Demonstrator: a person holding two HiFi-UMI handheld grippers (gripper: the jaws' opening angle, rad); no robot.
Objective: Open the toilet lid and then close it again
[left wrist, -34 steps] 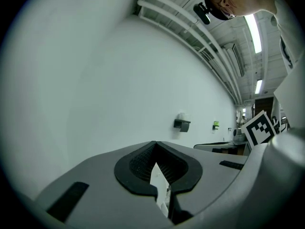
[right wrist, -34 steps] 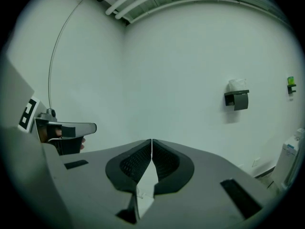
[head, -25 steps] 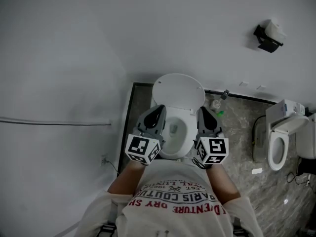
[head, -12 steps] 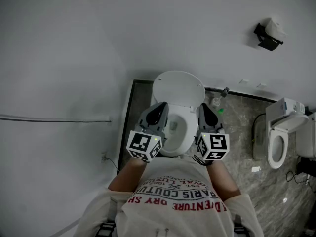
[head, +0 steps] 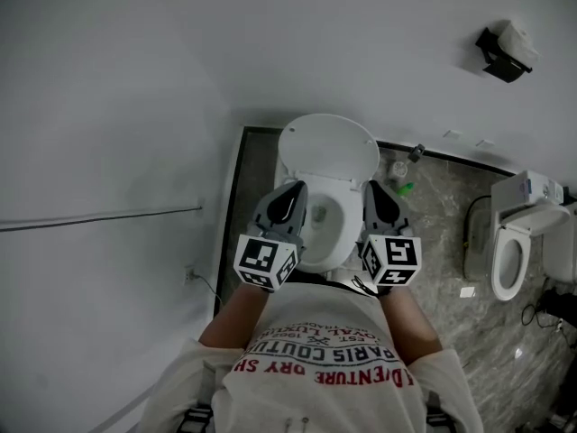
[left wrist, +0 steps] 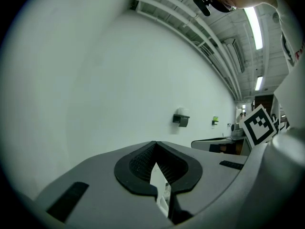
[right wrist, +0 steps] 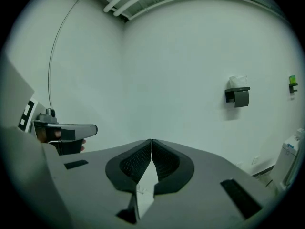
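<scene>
The white toilet stands against the wall with its lid (head: pixel 327 147) raised and the bowl (head: pixel 323 216) open below it. My left gripper (head: pixel 294 190) hangs over the bowl's left rim and my right gripper (head: pixel 373 190) over its right rim. Neither touches the toilet. In the left gripper view, the left gripper (left wrist: pixel 155 144) has its jaws together with nothing between them. The right gripper (right wrist: pixel 151 141) in its own view is the same. Both gripper views face the bare white wall, and the toilet is hidden in them.
A second toilet (head: pixel 512 253) stands at the right. A paper holder (head: pixel 505 50) hangs on the wall, also visible as the holder (right wrist: pixel 237 96). Small bottles (head: pixel 402 173) sit on the marble floor beside the bowl. A cable (head: pixel 99 216) runs along the left wall.
The head view has shifted, so the toilet sits a little higher in frame. Both grippers stay shut over the bowl, drawn back slightly. The lid stays up.
</scene>
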